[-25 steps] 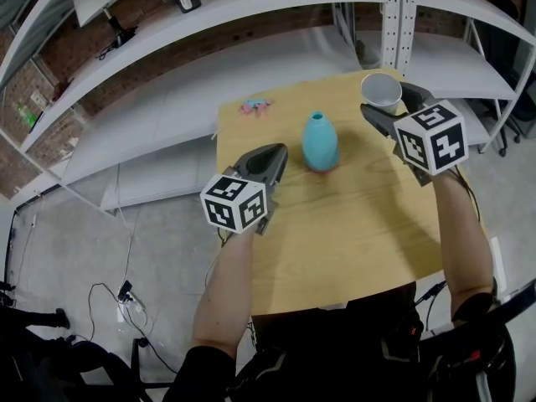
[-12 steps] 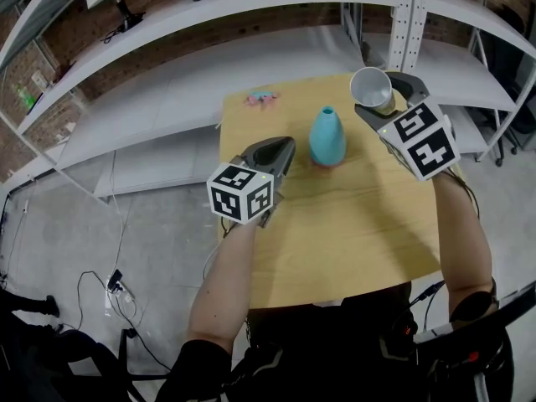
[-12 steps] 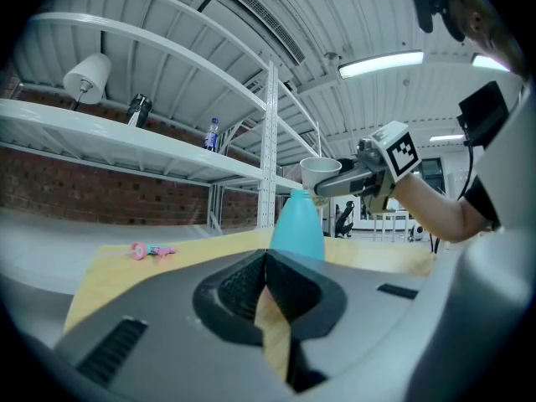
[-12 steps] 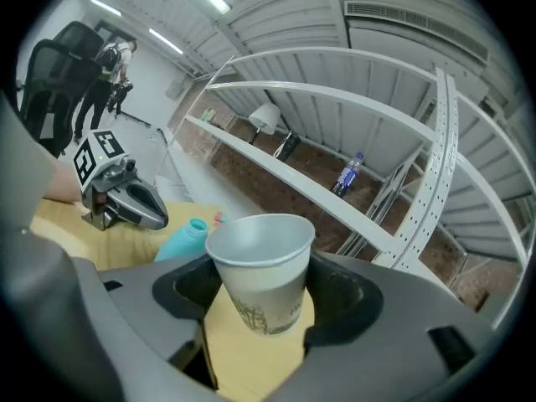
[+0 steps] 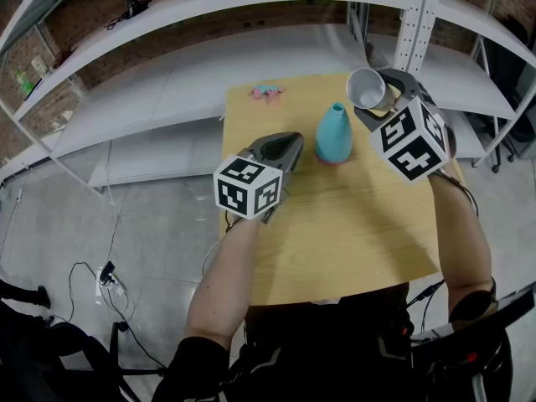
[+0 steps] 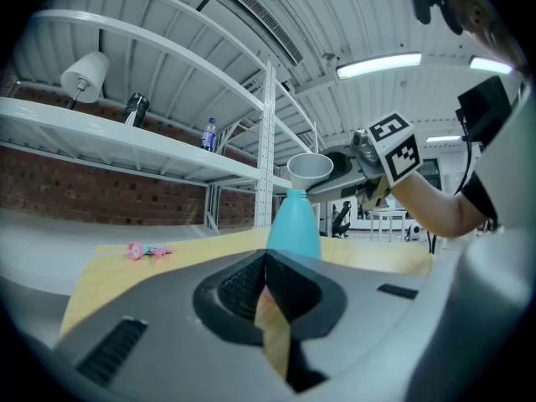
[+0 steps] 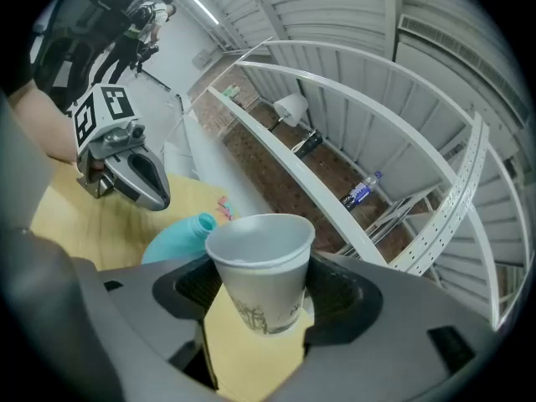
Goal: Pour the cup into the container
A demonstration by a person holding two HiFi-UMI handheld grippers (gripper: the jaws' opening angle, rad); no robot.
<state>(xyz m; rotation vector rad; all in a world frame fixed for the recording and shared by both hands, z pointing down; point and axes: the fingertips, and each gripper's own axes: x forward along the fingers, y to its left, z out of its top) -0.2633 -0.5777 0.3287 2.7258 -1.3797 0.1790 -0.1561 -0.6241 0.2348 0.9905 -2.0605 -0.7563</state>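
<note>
The wooden table [image 5: 352, 224] occupied the centre of the head view. The left gripper [image 5: 289, 145], jaws pressed together and empty, sat at centre left. The right gripper [image 5: 374, 99], at upper right, pinched the tilted white cup [image 5: 365, 87] just right of the upright teal container [image 5: 334, 134].

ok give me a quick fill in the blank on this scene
1. The white paper cup is clamped in the ____ hand-held gripper.
2. The turquoise narrow-necked container stands ____ on the yellow wooden table.
3. The jaws of the left hand-held gripper are ____, with nothing between them.
Missing words: right; upright; shut
</note>
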